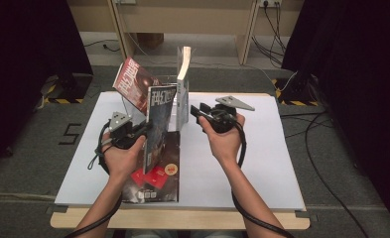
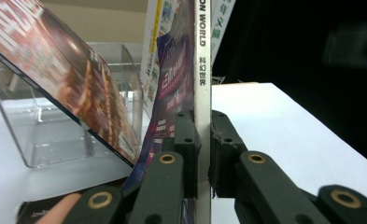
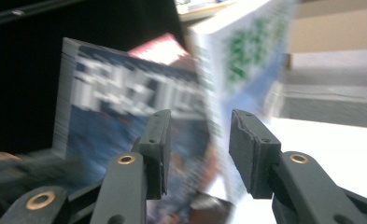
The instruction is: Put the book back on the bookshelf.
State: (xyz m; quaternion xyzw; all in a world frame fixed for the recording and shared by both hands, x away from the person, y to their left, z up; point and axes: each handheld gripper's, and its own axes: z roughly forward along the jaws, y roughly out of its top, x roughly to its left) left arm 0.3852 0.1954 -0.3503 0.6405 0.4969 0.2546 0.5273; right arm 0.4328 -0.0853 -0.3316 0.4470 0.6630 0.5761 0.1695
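Observation:
My left gripper (image 1: 144, 130) is shut on the spine of a dark blue magazine (image 1: 161, 115), which stands upright on the white table. In the left gripper view both pads (image 2: 187, 140) press the magazine's white spine (image 2: 202, 79). My right gripper (image 1: 196, 112) stands open to the right of the magazine, jaws pointing left at it and at a white and blue book (image 1: 183, 91) upright behind it. In the blurred right gripper view the open jaws (image 3: 197, 128) have nothing between them; the blue magazine (image 3: 111, 107) and the white book (image 3: 246, 60) lie beyond.
A red magazine (image 1: 133, 82) leans back in a clear acrylic stand (image 2: 45, 135) at the table's far left. Another magazine (image 1: 155, 181) lies flat near the front edge under my left hand. The white sheet (image 1: 262, 163) extends to the right.

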